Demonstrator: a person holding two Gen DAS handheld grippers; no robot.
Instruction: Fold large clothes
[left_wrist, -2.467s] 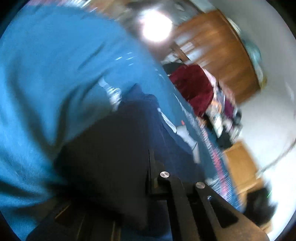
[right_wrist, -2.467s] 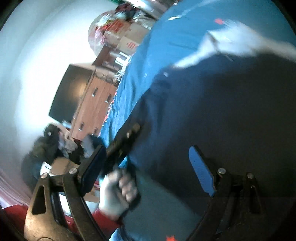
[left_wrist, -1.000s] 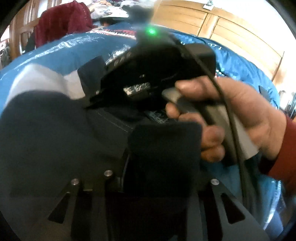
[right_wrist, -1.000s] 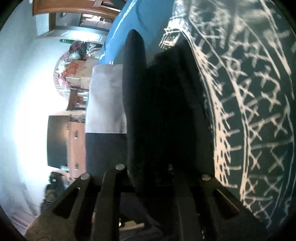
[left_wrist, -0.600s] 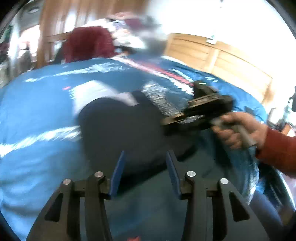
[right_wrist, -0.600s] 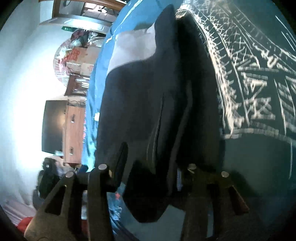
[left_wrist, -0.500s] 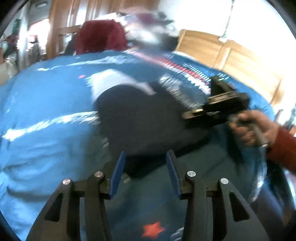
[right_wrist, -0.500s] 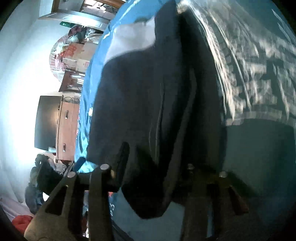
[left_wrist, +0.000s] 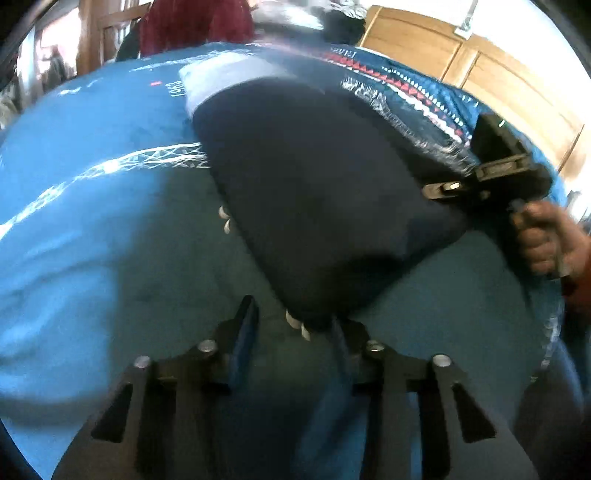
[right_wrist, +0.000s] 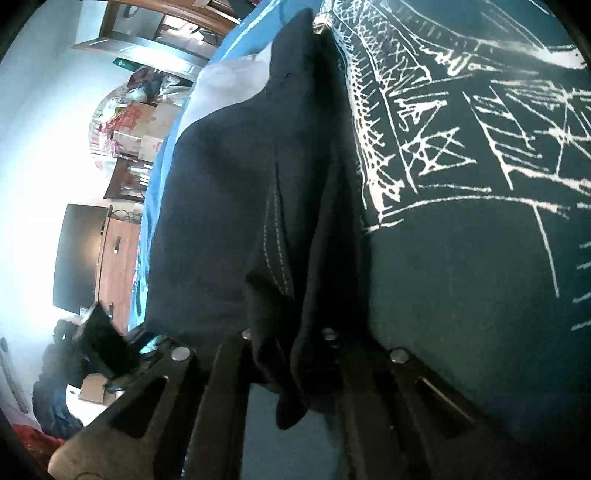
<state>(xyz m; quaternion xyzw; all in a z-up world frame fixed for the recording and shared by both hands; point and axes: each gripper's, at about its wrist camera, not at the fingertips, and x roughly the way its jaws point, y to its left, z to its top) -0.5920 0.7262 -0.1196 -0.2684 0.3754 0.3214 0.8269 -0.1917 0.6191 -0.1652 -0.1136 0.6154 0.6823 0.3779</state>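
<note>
The dark navy garment (left_wrist: 317, 192) lay folded on a bed covered by a blue blanket (left_wrist: 92, 192) with white line patterns. In the left wrist view it formed a broad dark slab running from the far side of the bed down to a rounded corner just ahead of the left hand-held gripper (left_wrist: 291, 328). A paler grey layer (left_wrist: 236, 74) showed at its far end.

Left hand-held gripper: fingers spread apart, nothing between them, hovering over the blanket with the garment's near corner just beyond the tips. Small white marks sat along the garment's edge there; could not tell what they were.

Right hand-held gripper (right_wrist: 291, 354): fingers drawn together on a bunched fold of the garment's edge, cloth hanging between and below them. A seam with pale stitching (right_wrist: 275, 236) ran up from the grasp. In the left wrist view this gripper appeared at the garment's right edge, held by a person's hand (left_wrist: 546, 240) in a red sleeve.

Wooden furniture (left_wrist: 491, 70) stood behind the bed. Image was blurred.
</note>
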